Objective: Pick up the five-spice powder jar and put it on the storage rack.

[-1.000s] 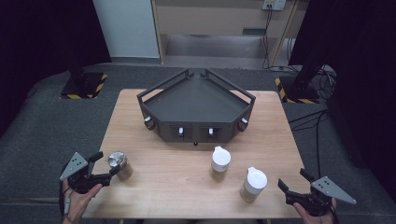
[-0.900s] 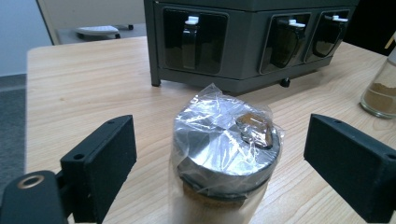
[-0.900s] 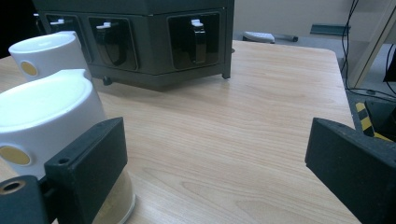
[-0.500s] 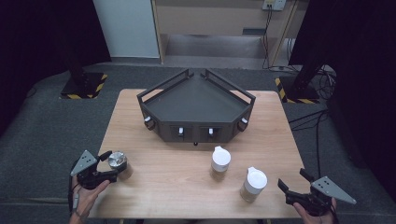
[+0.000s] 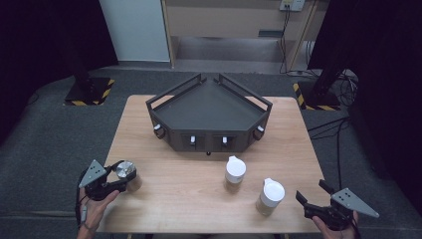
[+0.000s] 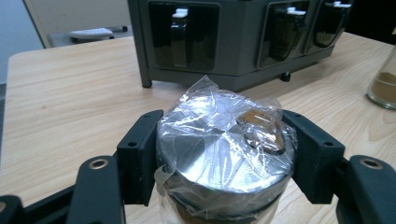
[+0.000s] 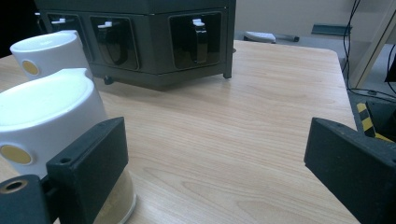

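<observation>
pale wood bench (image 5: 199,179) is standing on grey carpet; near left, the left gripper (image 5: 112,181) fingers are clamping the upright foil-capped jar (image 5: 128,175), just closed; right gripper (image 5: 311,199) fingers are gaping wide.

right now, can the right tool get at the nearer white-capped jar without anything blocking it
Probably yes. The right tool stands open, and the white-capped jar is just beside it on the table, with bare wood between. In the right gripper view the jar sits beside one jaw, not yet between them.
</observation>
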The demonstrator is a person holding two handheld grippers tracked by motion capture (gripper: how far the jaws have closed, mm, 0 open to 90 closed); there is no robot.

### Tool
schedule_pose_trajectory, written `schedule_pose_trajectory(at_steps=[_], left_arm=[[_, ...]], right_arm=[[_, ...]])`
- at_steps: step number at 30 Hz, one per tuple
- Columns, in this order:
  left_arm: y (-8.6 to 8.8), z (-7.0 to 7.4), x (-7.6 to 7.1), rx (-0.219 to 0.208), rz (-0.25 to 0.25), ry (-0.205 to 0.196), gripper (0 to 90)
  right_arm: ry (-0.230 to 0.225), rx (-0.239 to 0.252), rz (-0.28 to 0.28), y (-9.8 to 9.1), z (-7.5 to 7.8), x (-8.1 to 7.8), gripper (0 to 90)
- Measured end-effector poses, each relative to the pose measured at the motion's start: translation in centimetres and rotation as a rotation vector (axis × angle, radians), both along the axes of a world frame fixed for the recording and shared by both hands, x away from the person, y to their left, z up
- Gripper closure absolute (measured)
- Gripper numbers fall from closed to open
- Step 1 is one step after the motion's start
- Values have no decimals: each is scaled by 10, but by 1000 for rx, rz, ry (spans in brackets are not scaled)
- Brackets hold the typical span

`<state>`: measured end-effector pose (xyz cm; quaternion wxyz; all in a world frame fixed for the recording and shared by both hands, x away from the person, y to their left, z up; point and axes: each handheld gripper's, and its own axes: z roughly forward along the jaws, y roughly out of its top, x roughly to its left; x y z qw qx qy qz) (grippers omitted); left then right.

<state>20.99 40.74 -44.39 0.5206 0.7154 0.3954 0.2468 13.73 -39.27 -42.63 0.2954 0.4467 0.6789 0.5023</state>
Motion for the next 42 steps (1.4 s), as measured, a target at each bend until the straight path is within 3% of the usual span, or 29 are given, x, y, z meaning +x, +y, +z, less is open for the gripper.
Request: schedule_pose_trajectory(at_steps=[11,16,22,42], left_arm=[[-15,21,17,13,-74,7,336],[-22,27,24,-3,-99,7,337],[-36,45,38,5,-140,3,337],[-72,101,76,19,-178,6,336]], right_arm=[[0,2,3,0,0,0,62],[0,1,5,0,0,0,63],[1,3,6,-1,0,0,63],[4,8,11,-1,-1,2,66]])
